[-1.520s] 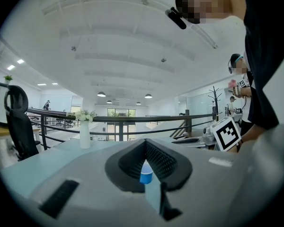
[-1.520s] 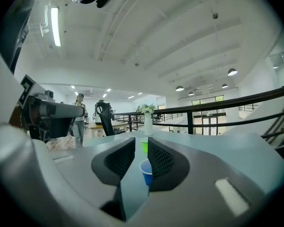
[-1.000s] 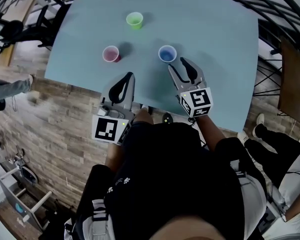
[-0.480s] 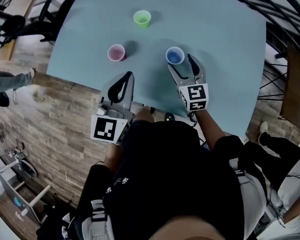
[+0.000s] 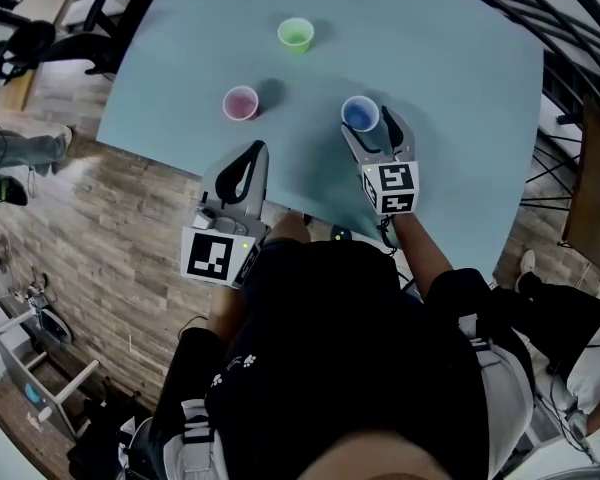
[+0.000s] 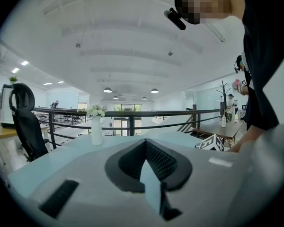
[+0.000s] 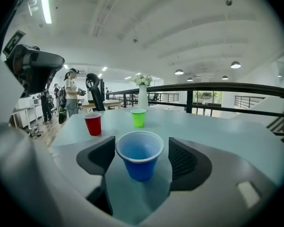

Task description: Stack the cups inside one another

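Blue cup (image 7: 139, 156) sits between wide, just-opened jaws of right gripper (image 5: 371, 128) — left gripper (image 6: 145, 144) closed, empty.

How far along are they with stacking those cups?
Nothing is stacked yet: the red cup, green cup and blue cup stand apart on the table. In hand: the right gripper has just been opening; its fingers flank the blue cup without pressing it. The left gripper is shut, empty. Left: grip the blue cup, then nest all three.
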Available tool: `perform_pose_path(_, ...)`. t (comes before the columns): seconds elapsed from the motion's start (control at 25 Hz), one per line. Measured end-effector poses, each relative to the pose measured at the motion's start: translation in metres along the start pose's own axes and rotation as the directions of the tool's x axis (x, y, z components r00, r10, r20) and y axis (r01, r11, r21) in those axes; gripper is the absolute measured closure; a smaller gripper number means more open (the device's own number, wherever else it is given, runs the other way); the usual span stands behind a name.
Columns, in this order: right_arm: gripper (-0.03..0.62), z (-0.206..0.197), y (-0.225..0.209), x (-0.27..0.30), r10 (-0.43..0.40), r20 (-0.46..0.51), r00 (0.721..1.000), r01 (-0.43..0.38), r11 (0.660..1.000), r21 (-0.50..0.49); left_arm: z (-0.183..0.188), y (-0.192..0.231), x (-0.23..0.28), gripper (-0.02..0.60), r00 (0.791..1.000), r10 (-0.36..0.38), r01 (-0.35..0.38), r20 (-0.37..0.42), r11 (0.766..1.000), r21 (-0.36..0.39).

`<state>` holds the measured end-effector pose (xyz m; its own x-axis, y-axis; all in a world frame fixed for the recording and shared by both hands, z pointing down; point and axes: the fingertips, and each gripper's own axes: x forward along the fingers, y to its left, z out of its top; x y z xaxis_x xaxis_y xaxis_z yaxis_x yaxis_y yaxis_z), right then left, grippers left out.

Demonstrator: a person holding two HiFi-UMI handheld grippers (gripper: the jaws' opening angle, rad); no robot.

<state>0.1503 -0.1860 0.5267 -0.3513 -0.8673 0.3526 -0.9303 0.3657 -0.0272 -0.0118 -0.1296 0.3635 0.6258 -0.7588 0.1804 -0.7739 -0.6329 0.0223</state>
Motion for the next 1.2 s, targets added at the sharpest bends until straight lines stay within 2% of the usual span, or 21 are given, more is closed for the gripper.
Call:
perform_pose_path(0.4, 0.255, -0.009, 0.0, 0.007, 0.003, -0.015, 1.0, -0.003, 1.0, -0.012, -0.007, 0.008, -0.005, 0.594, 1.0, 0.028, -0.028, -0.008, 1.0, -0.004)
perform_pose_path(0.52, 0.258, -0.007, 0.001, 0.007, 0.007, -0.01, 1.0, -0.007, 1.0, -0.016, -0.004, 0.011, -0.007, 0.594, 0.999, 0.034, -0.034, 0.012, 0.999, -0.004)
perform_pose_path(0.68, 0.26, 0.0, 0.006, 0.007, 0.013, -0.001, 1.0, -0.013, 0.999, -0.034, -0.006, 0.016, -0.011, 0.594, 0.999, 0.044, -0.044, -0.008, 0.999, -0.006)
perform_pose_path(1.2, 0.26, 0.039, 0.03, 0.0, 0.07, 0.052, 0.996, -0.066, 0.995, -0.074, -0.003, 0.029, -0.019, 0.594, 0.997, 0.074, -0.073, 0.033, 0.997, -0.032)
